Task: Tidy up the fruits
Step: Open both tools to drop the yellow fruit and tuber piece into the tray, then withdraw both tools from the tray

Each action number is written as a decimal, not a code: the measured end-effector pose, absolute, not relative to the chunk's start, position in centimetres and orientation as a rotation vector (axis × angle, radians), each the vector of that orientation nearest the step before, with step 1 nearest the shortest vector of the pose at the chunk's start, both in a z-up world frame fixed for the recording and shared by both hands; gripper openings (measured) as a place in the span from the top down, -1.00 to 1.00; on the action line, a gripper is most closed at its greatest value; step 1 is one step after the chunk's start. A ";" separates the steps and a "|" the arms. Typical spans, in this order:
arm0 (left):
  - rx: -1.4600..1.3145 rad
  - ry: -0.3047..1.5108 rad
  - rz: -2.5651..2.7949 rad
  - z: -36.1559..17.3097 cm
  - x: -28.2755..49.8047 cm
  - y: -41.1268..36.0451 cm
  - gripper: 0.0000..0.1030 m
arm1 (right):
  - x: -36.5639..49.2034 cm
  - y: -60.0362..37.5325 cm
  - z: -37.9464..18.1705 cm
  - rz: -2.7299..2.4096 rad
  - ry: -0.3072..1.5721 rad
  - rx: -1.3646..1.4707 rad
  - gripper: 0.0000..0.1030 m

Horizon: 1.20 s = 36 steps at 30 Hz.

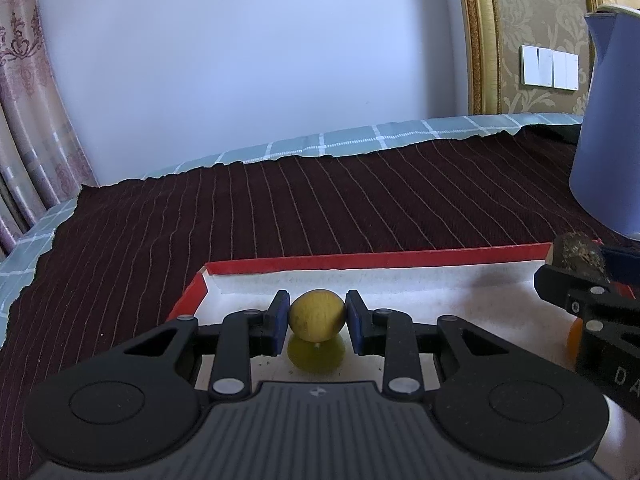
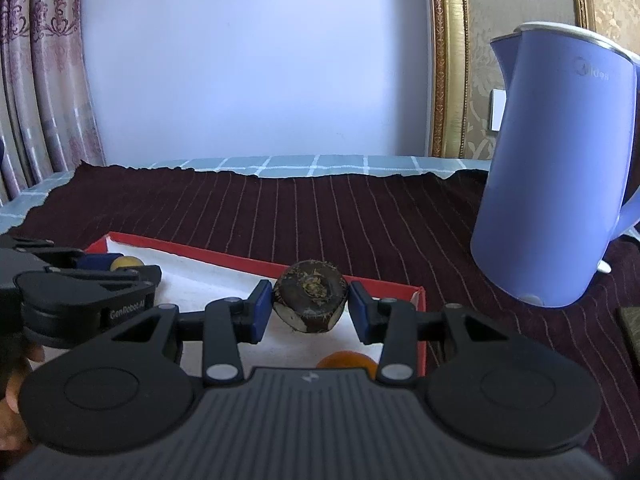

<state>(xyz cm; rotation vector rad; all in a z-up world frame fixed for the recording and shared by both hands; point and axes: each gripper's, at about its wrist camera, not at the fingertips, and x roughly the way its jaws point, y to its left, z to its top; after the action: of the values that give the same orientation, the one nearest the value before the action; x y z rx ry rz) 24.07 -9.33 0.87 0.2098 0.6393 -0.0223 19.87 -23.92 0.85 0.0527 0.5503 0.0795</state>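
Note:
My left gripper (image 1: pixel 318 322) is shut on a small yellow-green round fruit (image 1: pixel 318 315), held just above the white floor of a red-rimmed tray (image 1: pixel 360 261); its reflection shows below. My right gripper (image 2: pixel 310 306) is shut on a dark brown, rough, flattened fruit (image 2: pixel 310 302) over the same tray (image 2: pixel 224 258), near its right end. In the left wrist view the right gripper and brown fruit (image 1: pixel 578 256) sit at the right edge. In the right wrist view the left gripper and yellow fruit (image 2: pixel 122 264) sit at the left. An orange fruit (image 2: pixel 348 360) lies in the tray below the right gripper.
A tall blue electric kettle (image 2: pixel 560 168) stands on the dark striped cloth (image 2: pixel 320 216) right of the tray. The cloth covers a table with a light checked cover (image 1: pixel 360 136). A wall, curtain and gold frame are behind.

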 end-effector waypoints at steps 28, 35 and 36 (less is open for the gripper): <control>0.256 0.673 -0.010 -0.1 24.7 -10.4 0.42 | 19.7 -24.1 0.4 0.084 0.554 0.061 0.01; 0.240 0.686 -0.007 0.0 24.0 -9.6 0.42 | 19.2 -23.9 0.4 0.089 0.543 0.054 -0.14; 0.237 0.686 -0.005 0.0 23.7 -9.5 0.42 | 19.1 -23.9 0.4 0.089 0.540 0.059 -0.16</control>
<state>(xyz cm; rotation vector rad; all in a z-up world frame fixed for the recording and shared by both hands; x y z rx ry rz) 23.75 -9.45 0.04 0.2375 0.6858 -0.0052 19.11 -23.95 0.45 0.0591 0.5404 0.0892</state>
